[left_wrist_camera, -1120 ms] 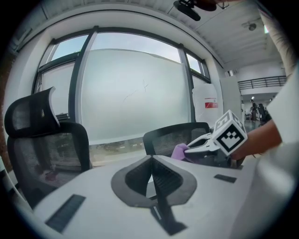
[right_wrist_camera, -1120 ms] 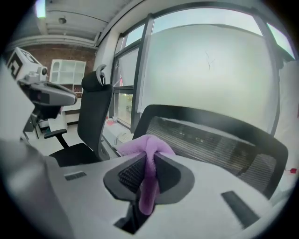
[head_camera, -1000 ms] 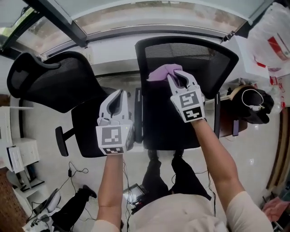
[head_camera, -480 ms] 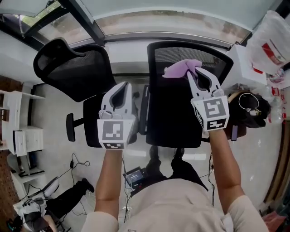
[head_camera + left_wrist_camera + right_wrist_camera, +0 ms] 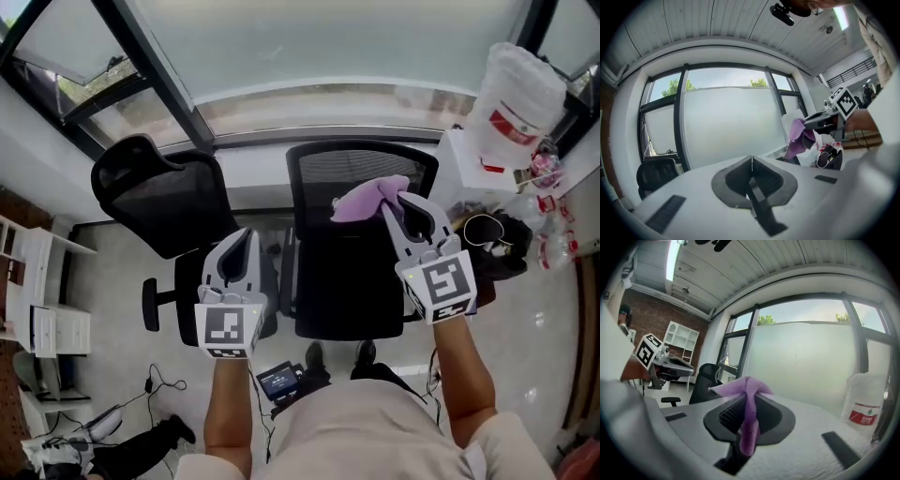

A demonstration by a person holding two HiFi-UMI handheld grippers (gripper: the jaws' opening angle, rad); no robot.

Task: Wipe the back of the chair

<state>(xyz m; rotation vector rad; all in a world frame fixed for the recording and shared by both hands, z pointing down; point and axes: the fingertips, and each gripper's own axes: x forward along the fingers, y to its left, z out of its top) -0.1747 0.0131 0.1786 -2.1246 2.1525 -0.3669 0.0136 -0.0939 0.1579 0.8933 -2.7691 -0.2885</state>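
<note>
A black mesh office chair [image 5: 361,244] stands in front of me, its backrest [image 5: 356,169] toward the window. My right gripper [image 5: 401,202] is shut on a purple cloth [image 5: 367,200] and holds it above the upper part of the chair; touching cannot be told. In the right gripper view the cloth [image 5: 749,413] hangs pinched between the jaws. My left gripper [image 5: 246,240] hangs to the left of that chair, between the two chairs, shut with nothing in it [image 5: 751,164]. In the left gripper view the right gripper with the cloth [image 5: 799,140] shows at the right.
A second black chair [image 5: 164,202] stands to the left. A large window [image 5: 309,47] runs along the back. A white bag with red print [image 5: 511,103] and a dark bag [image 5: 497,244] lie at the right. White shelves [image 5: 37,300] and floor cables [image 5: 150,394] lie at the left.
The view has pulled back, showing more window. My right gripper with the cloth has drifted a little right of and lower on the chair. The left gripper has sunk slightly.
</note>
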